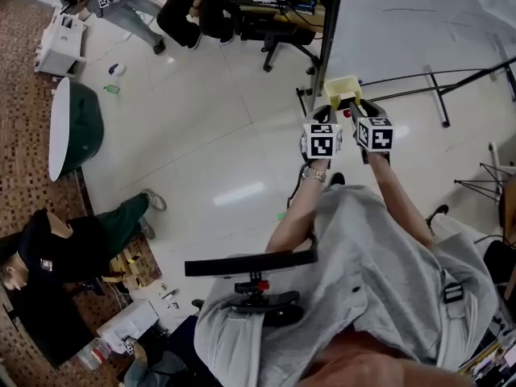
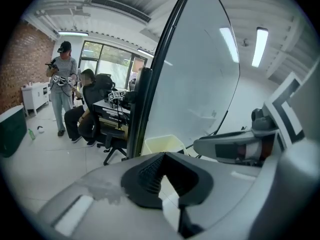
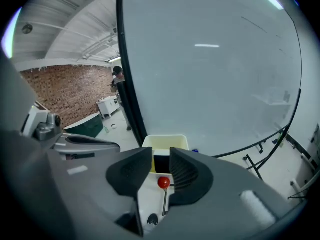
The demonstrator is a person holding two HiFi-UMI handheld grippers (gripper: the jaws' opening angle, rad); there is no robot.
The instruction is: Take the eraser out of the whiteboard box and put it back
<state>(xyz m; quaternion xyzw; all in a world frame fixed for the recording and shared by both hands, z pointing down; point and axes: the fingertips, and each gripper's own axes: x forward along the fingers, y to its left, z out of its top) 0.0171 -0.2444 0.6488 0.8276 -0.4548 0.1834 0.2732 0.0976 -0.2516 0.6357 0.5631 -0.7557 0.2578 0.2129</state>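
Note:
A cream whiteboard box (image 1: 343, 89) hangs at the foot of the whiteboard's black frame; it also shows in the left gripper view (image 2: 162, 145) and the right gripper view (image 3: 164, 138). A black eraser (image 3: 161, 164) stands in the box's mouth. My right gripper (image 3: 161, 152) reaches into the box, and its pads sit against the eraser's two sides. In the head view the right gripper (image 1: 363, 108) is at the box's near edge. My left gripper (image 1: 323, 114) hangs just left of the box, jaws (image 2: 164, 155) together at the tips, with nothing held.
The whiteboard (image 1: 419, 22) rises behind the box on a black post (image 1: 329, 31), with its stand legs (image 1: 439, 95) on the floor to the right. A red-knobbed rod (image 3: 163, 182) sits under my right jaws. An office chair (image 1: 282, 31) and people are at the back left.

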